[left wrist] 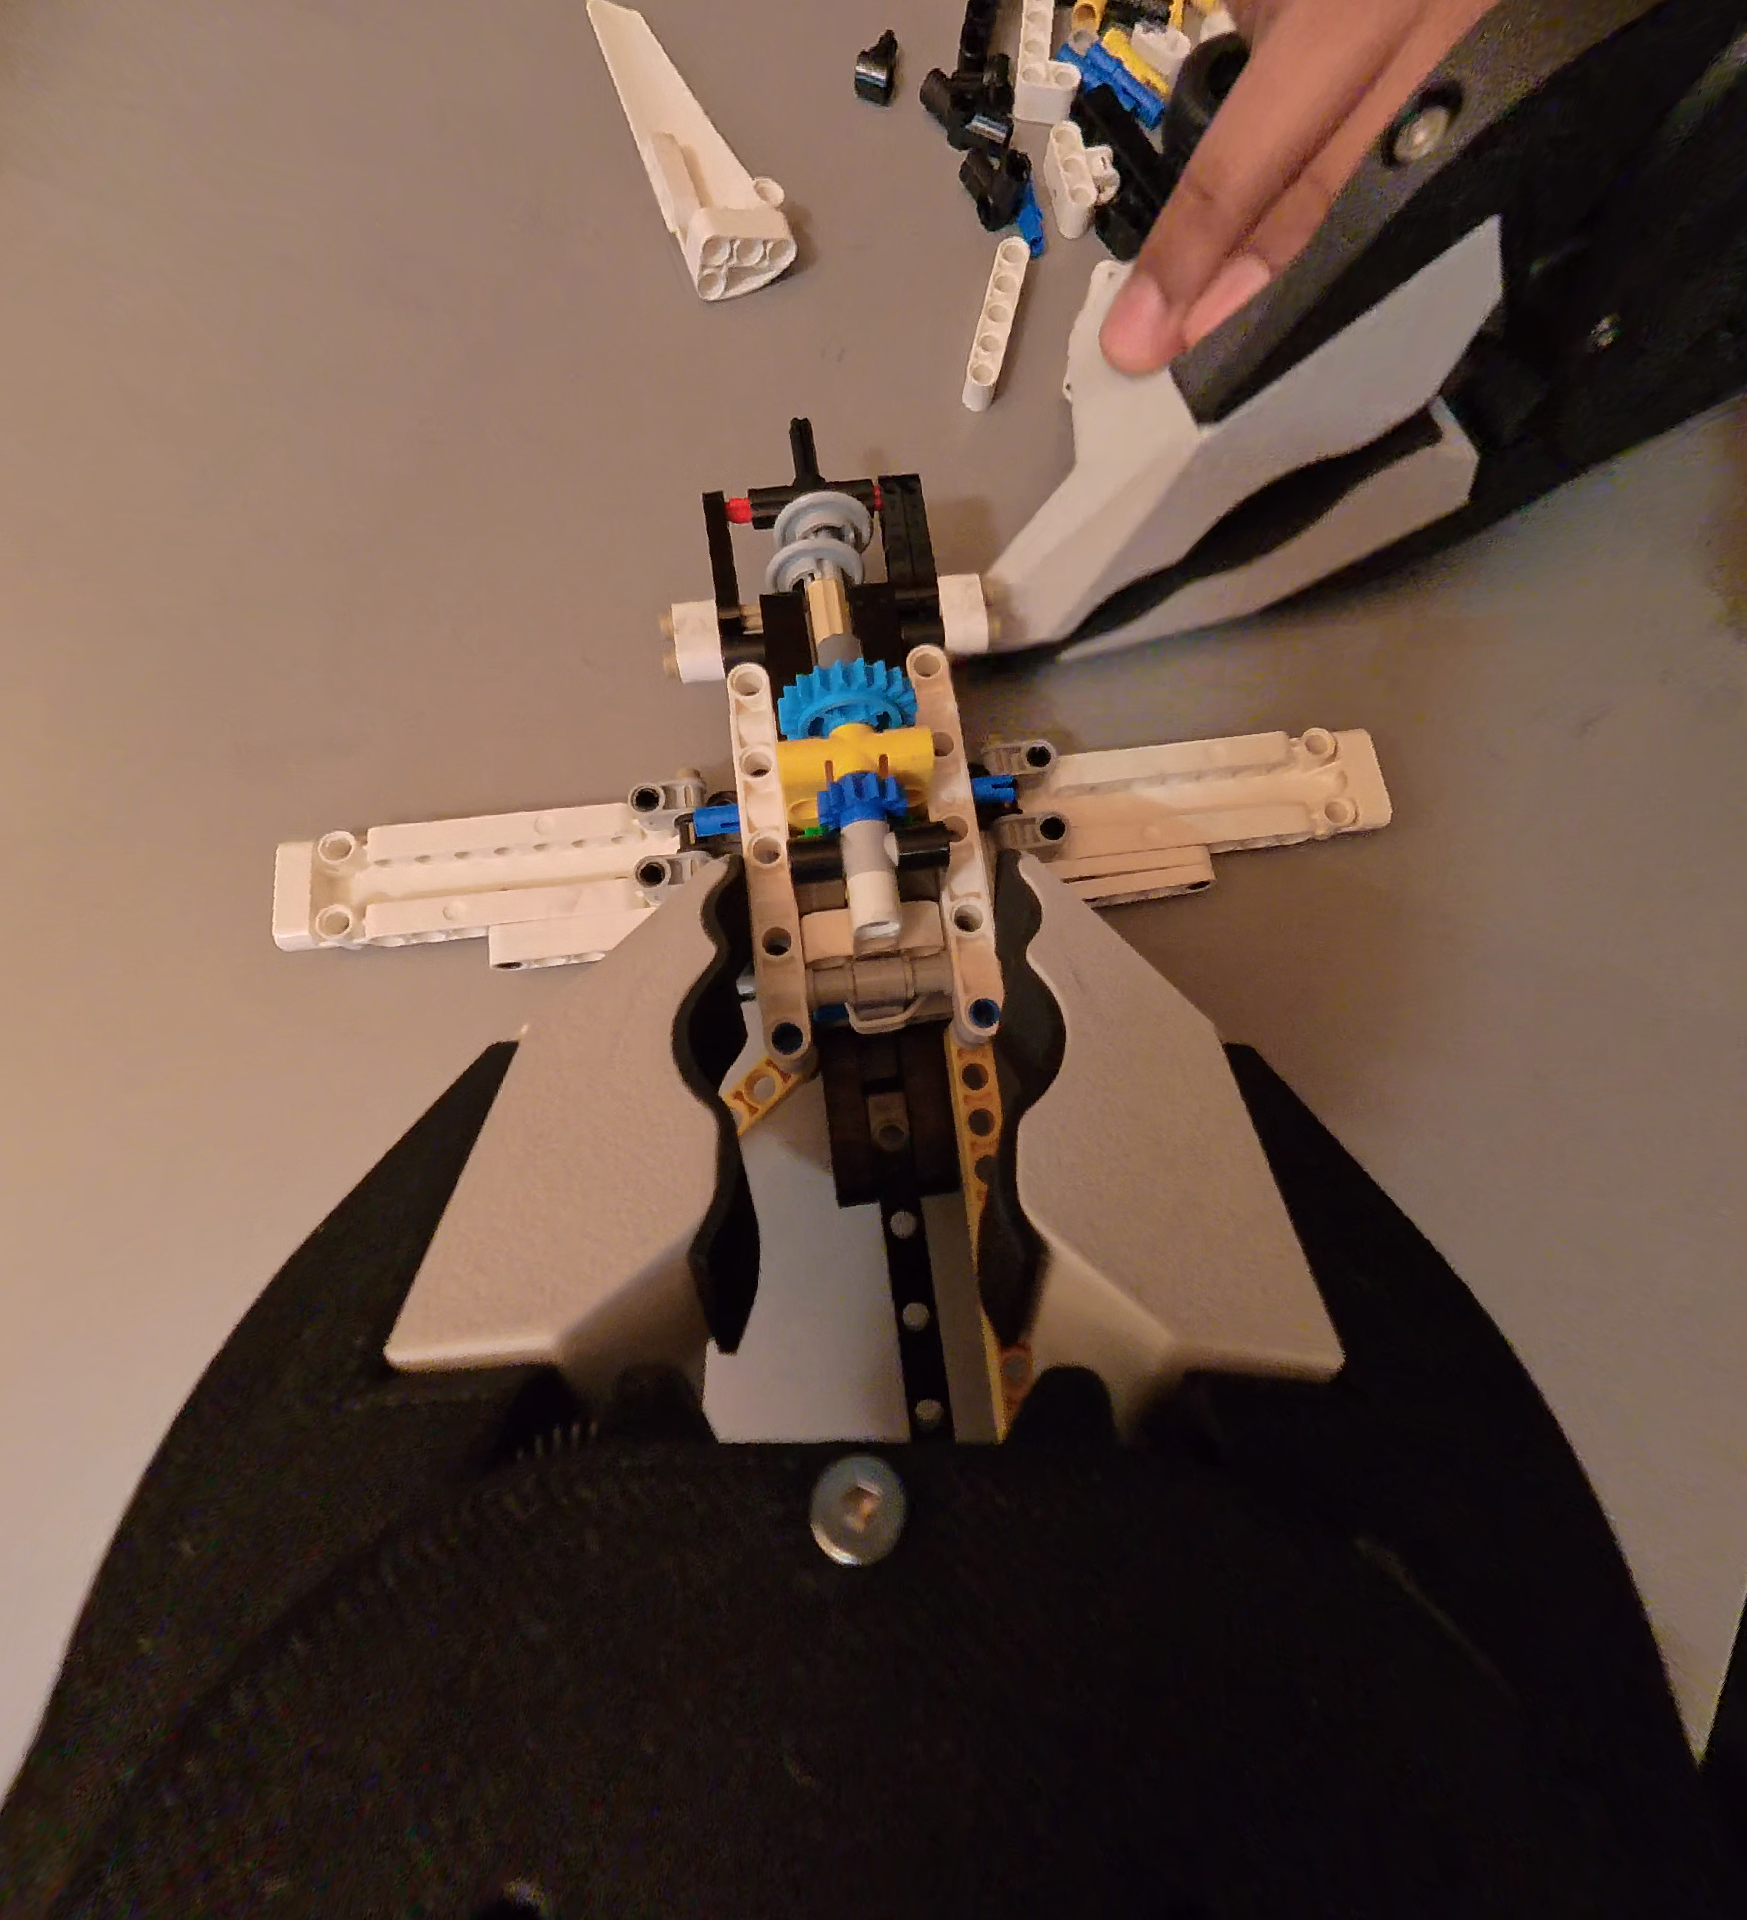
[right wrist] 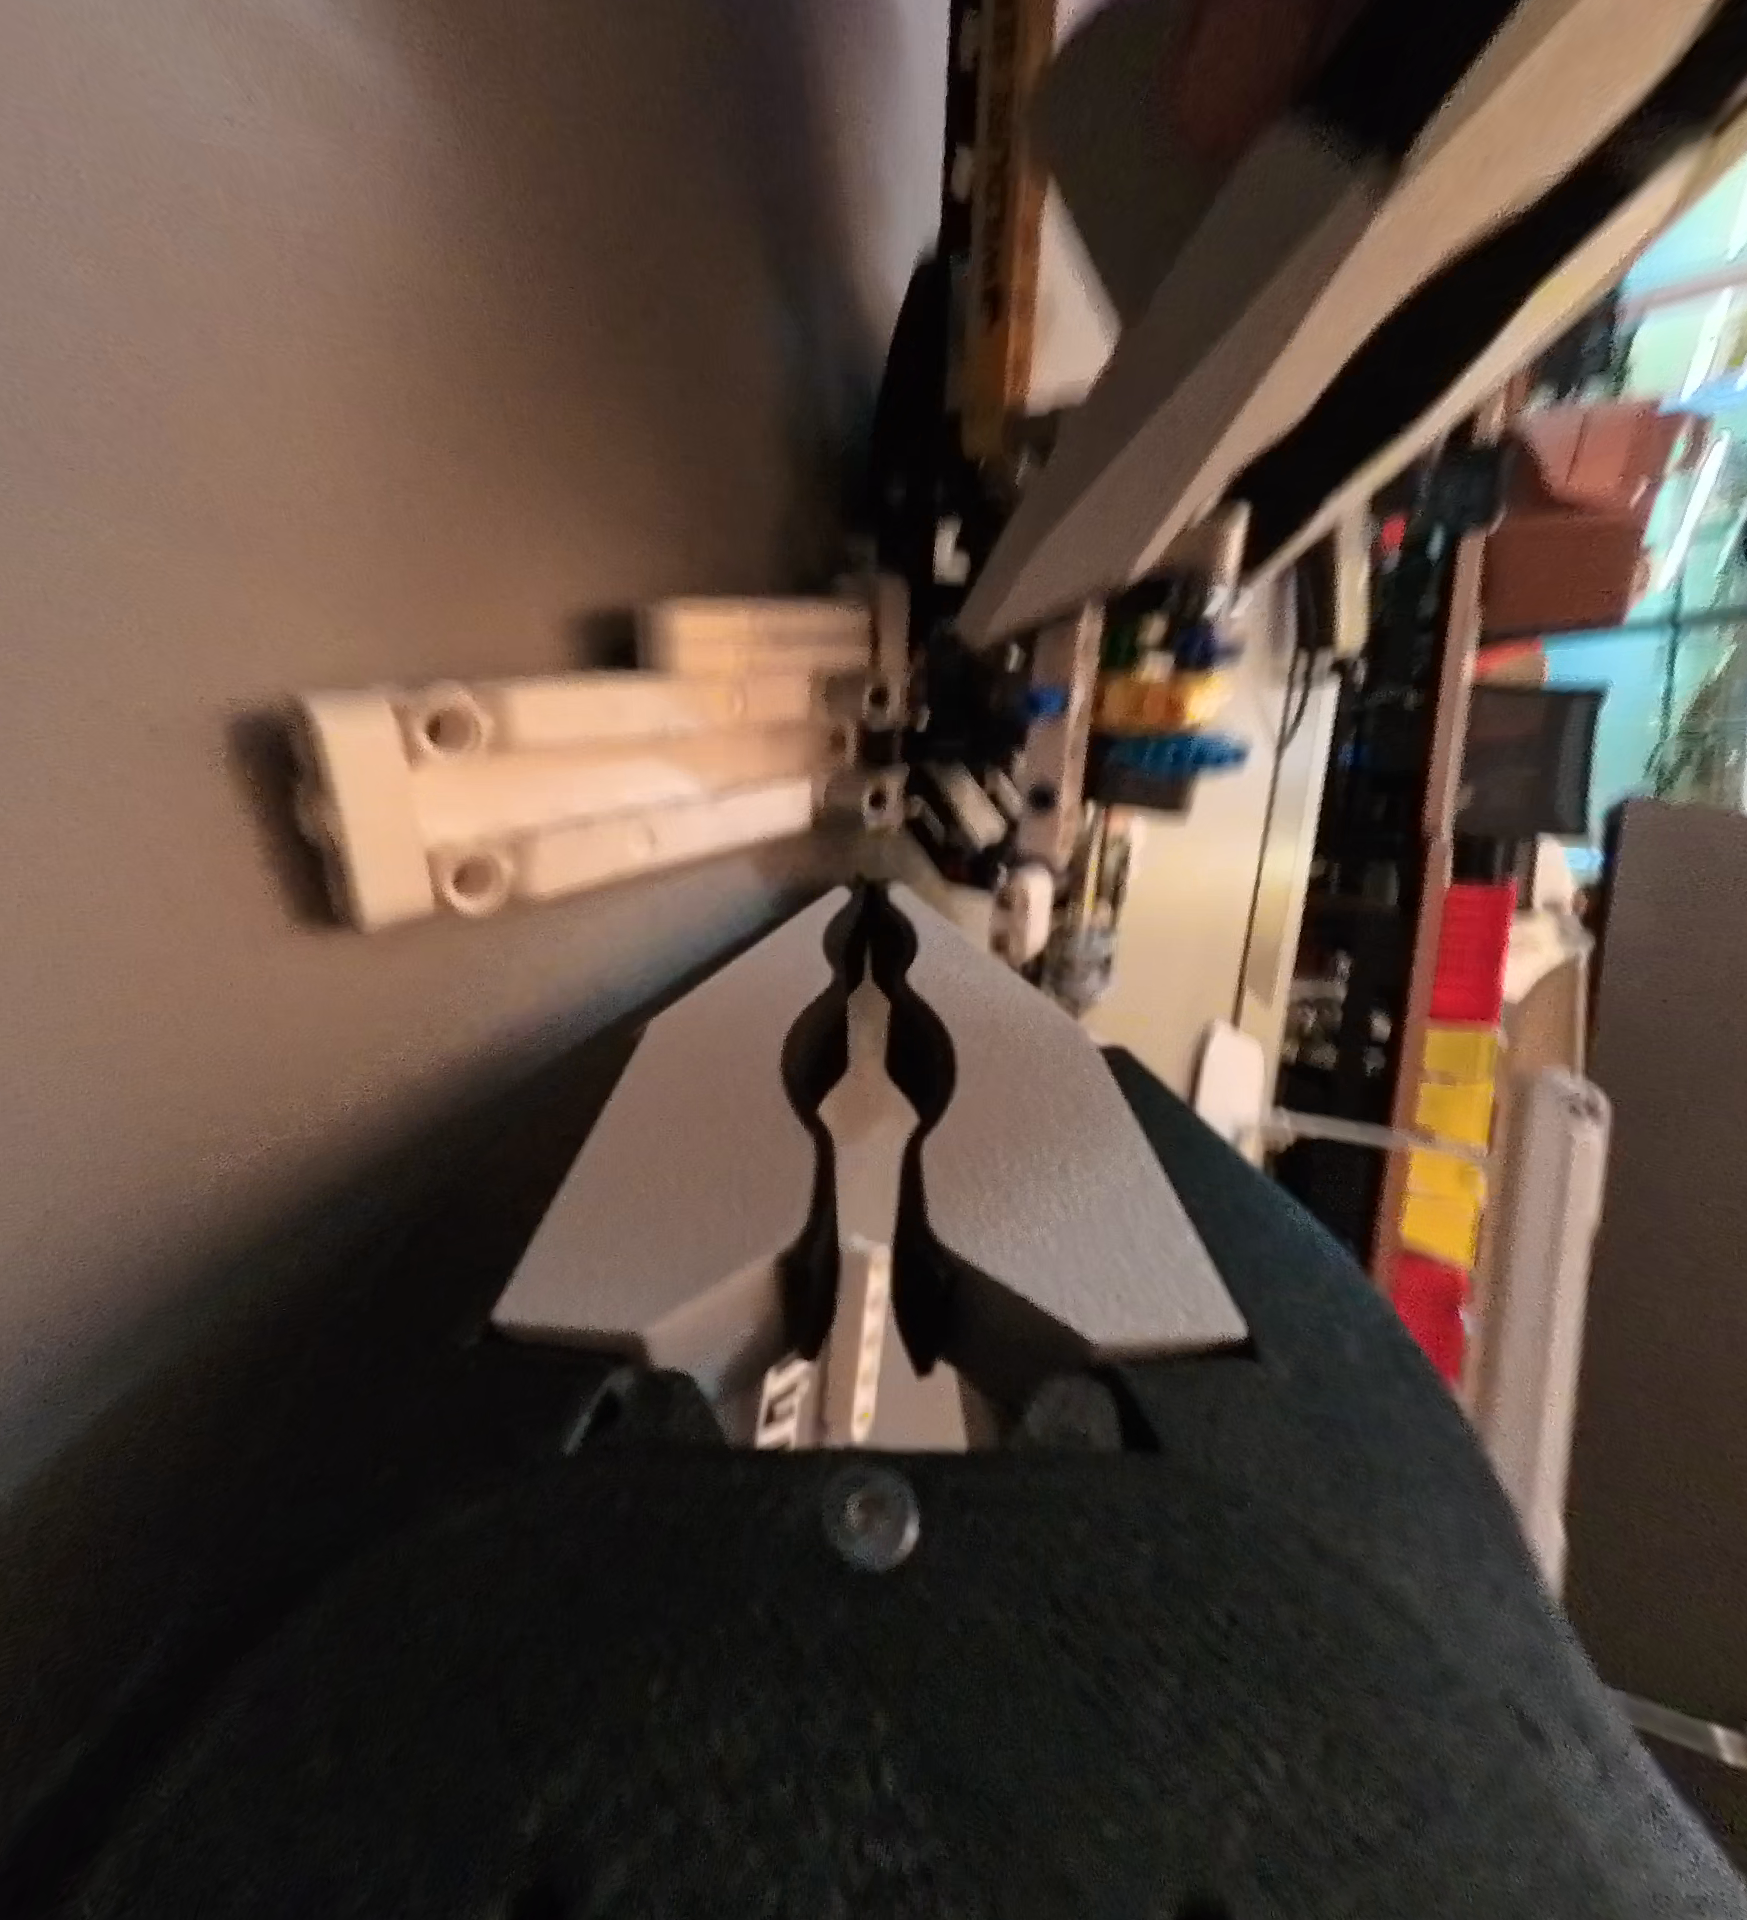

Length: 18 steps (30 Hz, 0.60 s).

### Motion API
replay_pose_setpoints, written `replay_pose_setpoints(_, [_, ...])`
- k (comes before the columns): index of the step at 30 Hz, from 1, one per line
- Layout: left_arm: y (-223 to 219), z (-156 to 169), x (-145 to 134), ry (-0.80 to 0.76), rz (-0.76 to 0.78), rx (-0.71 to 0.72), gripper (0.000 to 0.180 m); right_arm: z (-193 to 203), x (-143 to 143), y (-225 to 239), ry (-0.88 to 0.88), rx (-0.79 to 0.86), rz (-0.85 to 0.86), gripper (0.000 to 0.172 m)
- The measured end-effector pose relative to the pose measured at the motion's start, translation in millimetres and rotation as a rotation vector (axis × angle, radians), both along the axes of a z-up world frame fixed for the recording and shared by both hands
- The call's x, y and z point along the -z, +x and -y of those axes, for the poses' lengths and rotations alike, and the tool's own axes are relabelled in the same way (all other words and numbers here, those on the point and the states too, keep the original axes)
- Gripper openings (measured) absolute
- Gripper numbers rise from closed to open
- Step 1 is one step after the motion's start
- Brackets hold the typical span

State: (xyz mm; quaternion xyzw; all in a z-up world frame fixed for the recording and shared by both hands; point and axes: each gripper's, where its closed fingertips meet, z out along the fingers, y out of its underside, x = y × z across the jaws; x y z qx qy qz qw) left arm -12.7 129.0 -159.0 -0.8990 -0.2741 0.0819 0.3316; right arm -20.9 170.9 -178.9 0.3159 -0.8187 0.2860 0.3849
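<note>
Left wrist view, L to R: grey table [left wrist: 225,468] w/ a white wedge-shaped panel [left wrist: 687,156] lying loose at top. Centre: a brick-built plane-like model [left wrist: 853,790], white wings out both sides, blue gears [left wrist: 843,707] + yellow block on top. Left gripper [left wrist: 874,925] is clamped on the model's body; both fingers [left wrist: 630,1049] press the white side beams. Upper R: loose pile of bricks [left wrist: 1077,114], then a hand [left wrist: 1253,187] on the right gripper [left wrist: 999,629], whose tip sits just beside the model's white side stub.

Right wrist view (blurry): white wing [right wrist: 557,790] at L, right gripper's [right wrist: 864,904] tips closed together, nothing seen between them, right at the wing root. Cluttered shelves [right wrist: 1451,935] far R.
</note>
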Motion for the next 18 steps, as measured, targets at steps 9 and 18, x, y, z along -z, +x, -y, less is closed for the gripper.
replay_pose_setpoints(9, [0,-1,0,0.006,0.010,-0.023,0.047,2,-25,11,-0.210,0.102,0.275,0.000])
replay_pose_setpoints(18, [-1,-3,0,-0.027,-0.010,-0.064,0.048,2,-14,17,-0.389,0.478,0.898,0.021])
